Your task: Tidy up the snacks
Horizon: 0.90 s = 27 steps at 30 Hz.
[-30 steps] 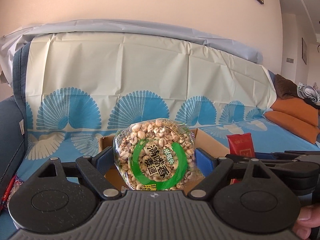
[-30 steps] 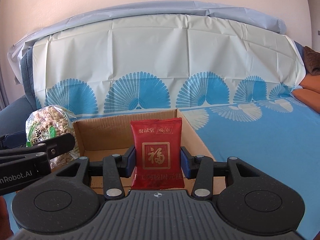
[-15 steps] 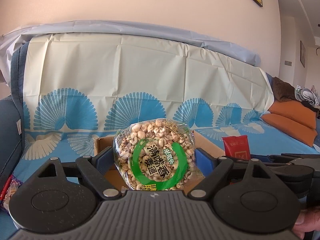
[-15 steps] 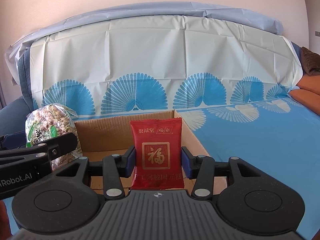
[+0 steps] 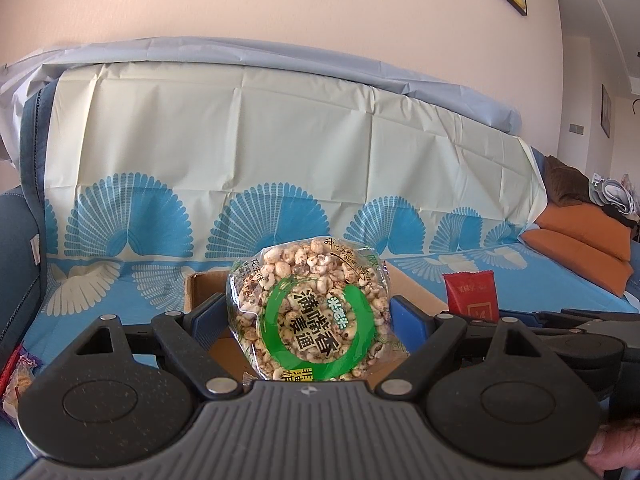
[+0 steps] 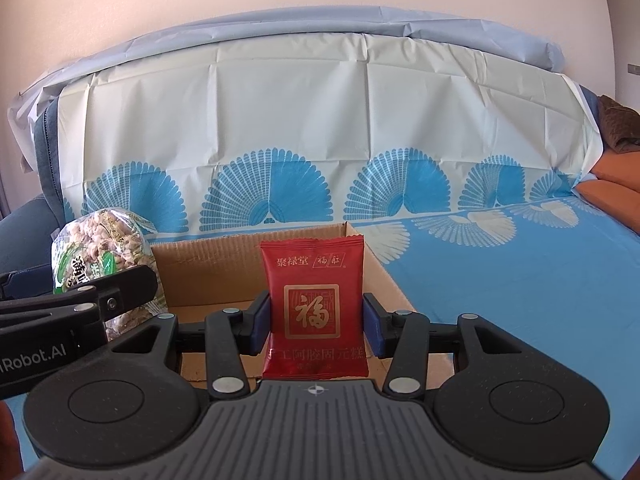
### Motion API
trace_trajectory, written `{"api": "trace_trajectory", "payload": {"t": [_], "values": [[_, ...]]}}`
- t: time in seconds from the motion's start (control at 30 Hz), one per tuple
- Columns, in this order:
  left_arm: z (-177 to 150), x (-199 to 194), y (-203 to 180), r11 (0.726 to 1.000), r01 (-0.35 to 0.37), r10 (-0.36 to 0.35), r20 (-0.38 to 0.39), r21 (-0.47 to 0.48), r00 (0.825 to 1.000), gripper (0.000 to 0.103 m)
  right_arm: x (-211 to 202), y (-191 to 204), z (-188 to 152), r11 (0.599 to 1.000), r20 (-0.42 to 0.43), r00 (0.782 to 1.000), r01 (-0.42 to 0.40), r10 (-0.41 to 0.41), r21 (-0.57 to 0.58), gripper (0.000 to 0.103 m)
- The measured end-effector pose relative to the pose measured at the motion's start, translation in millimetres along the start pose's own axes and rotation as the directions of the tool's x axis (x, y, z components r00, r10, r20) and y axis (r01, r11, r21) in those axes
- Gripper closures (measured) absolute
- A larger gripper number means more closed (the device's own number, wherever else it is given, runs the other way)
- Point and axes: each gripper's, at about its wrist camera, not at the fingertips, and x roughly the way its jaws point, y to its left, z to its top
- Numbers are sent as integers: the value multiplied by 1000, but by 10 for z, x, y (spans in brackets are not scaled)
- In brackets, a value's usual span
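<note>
The left gripper (image 5: 308, 316) fingers clamp the clear puffed-snack bag (image 5: 308, 312); the right gripper (image 6: 316, 320) fingers clamp the red packet (image 6: 314, 308), both upright above the cardboard box (image 6: 208, 268) on the sofa

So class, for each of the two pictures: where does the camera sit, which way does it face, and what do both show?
Left wrist: sits on the left gripper, faces the sofa; its fingers hold the puffed bag; a fingertip shows bottom right.
Right wrist: sits on the right gripper, faces the sofa; its fingers flank the red packet.
Shared: box, both snacks, sofa cover.
</note>
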Motion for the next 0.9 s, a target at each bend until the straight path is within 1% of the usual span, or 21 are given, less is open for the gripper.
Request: {"api": "trace_trajectory", "payload": {"t": [0.17,0.2,0.23,0.27,0.33,0.37,0.57,0.67,0.7,0.73,0.77,0.8,0.83,0.87,0.9], "values": [[6,30,11,1000,3,-3,-12,-5,1000,13,-14,9,8,1000,5,1000,10,-10,7,53],[9,40,12,1000,0,0,-16,-7,1000,11,-16,2,10,1000,6,1000,16,-16,9,53],[9,49,12,1000,-5,5,-19,-9,1000,9,-15,-5,12,1000,7,1000,22,-22,12,51],[12,50,12,1000,-11,11,-15,-11,1000,8,-15,-16,13,999,8,1000,30,-30,17,45],[14,38,12,1000,-18,18,-5,-13,1000,5,-16,-35,16,998,10,999,45,-46,31,36],[15,37,15,1000,-20,20,-4,-14,1000,4,-16,-41,19,998,12,999,49,-50,35,34],[27,-3,41,999,-39,39,10,-6,999,4,7,0,21,998,10,999,50,-51,33,33],[34,-63,78,999,-52,52,38,-1,998,6,10,52,23,998,10,999,45,-46,33,33],[31,-84,91,998,-58,58,48,3,997,12,6,77,20,999,11,999,44,-44,32,33],[31,-100,114,998,-63,63,50,4,997,26,6,103,19,999,12,999,43,-43,32,33],[32,-107,142,998,-63,63,38,3,997,37,5,128,17,999,11,999,40,-40,33,33],[31,-107,172,998,-58,58,19,-3,998,59,5,158,16,999,11,999,37,-38,35,33],[26,-105,223,999,-50,50,-6,-16,999,80,1,190,15,999,12,999,35,-35,37,33],[19,-108,272,998,-49,49,-27,-33,998,86,-2,225,11,999,13,999,32,-32,39,33],[13,-123,320,997,-54,52,-42,-49,998,90,-4,266,9,999,12,1000,27,-28,42,33]]}}
